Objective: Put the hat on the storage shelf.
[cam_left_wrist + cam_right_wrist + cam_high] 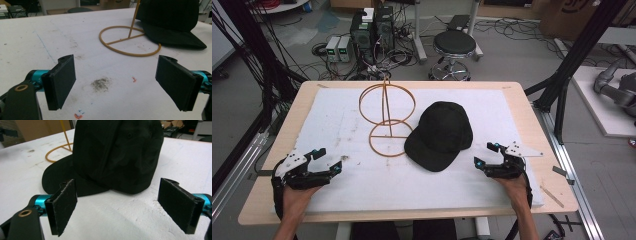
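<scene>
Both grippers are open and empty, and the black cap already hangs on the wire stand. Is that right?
Not quite. The cap is not on the wire stand; it lies on the white mat beside it, brim over the stand's base ring, as the high view shows. The rest holds: the left gripper and the right gripper are open and empty.
</scene>
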